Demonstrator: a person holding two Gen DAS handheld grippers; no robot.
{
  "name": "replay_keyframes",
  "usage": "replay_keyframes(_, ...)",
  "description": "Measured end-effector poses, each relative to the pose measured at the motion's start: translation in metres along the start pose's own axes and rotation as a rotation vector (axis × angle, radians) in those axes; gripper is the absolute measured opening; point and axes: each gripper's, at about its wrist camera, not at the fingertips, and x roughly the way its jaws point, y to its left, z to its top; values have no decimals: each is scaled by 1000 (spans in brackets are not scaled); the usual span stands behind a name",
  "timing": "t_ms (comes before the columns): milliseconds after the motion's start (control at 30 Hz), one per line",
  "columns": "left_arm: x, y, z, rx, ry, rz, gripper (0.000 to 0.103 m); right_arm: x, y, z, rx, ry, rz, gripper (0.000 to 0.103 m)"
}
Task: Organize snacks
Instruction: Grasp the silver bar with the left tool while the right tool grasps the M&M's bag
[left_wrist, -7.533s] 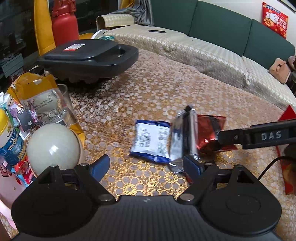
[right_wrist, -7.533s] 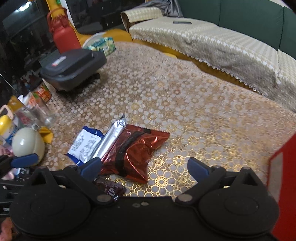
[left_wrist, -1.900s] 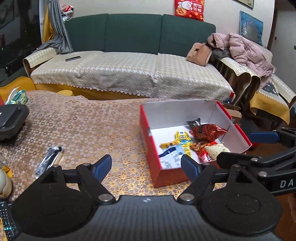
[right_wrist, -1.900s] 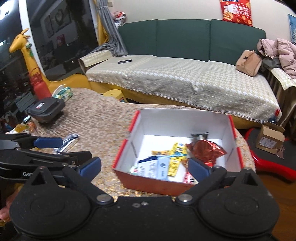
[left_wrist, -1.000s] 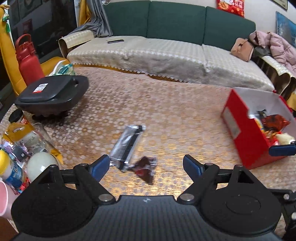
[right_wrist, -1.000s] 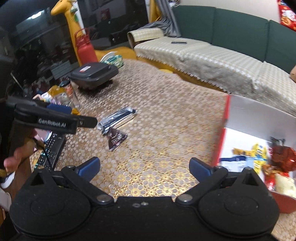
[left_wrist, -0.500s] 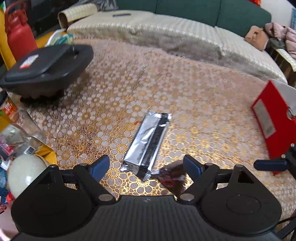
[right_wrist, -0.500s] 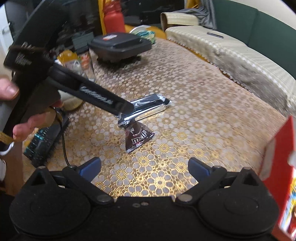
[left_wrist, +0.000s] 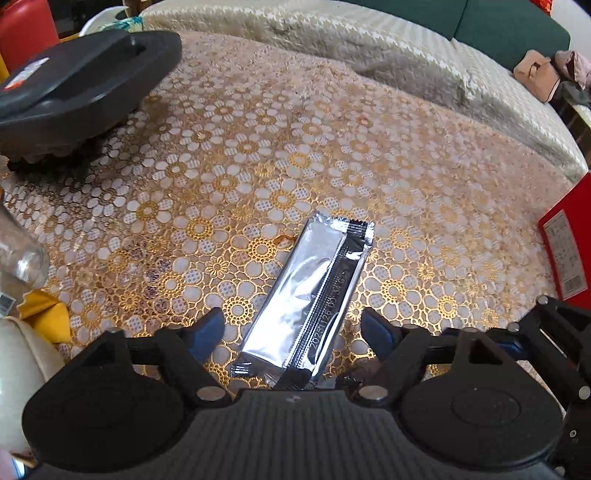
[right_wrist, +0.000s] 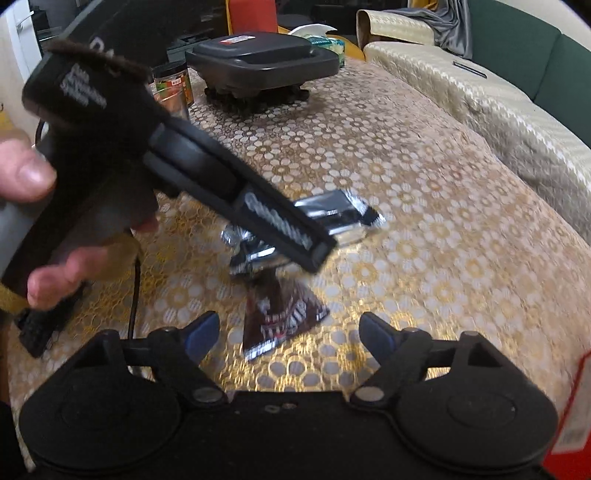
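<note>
A long silver foil snack packet (left_wrist: 314, 299) lies on the gold flower-patterned tablecloth (left_wrist: 295, 147). My left gripper (left_wrist: 291, 326) is open, its blue-tipped fingers either side of the packet's near half. In the right wrist view the silver packet (right_wrist: 332, 214) is partly hidden by the left gripper's body. A small brown M&M's packet (right_wrist: 280, 317) lies just in front of it. My right gripper (right_wrist: 288, 330) is open, with the brown packet between and just beyond its fingertips. The red snack box (left_wrist: 565, 240) shows at the right edge.
A black lidded appliance (left_wrist: 81, 77) stands at the table's far left, also in the right wrist view (right_wrist: 258, 55). A glass (left_wrist: 18, 254), a pale round object (left_wrist: 18, 373) and a jar (right_wrist: 171, 85) crowd the left side. A covered sofa (left_wrist: 369, 48) lies beyond the table.
Both grippers have moved down and closer to the packets. The silver packet now lies between my left fingers, and the brown packet sits nearer my right fingertips.
</note>
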Motion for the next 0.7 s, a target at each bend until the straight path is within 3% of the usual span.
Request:
replay_keyframes(133,1,-3,1,20,-24,5,70,12,1,7,-24,13,14,69)
replay_keyframes(333,-1,-9,0,72,-48,20,48,20,2,7,-32,14,5,54)
replay_keyframes(700,-8,5,-10,-7,-68,19,43,13,5,7,-37,-7,-5,32)
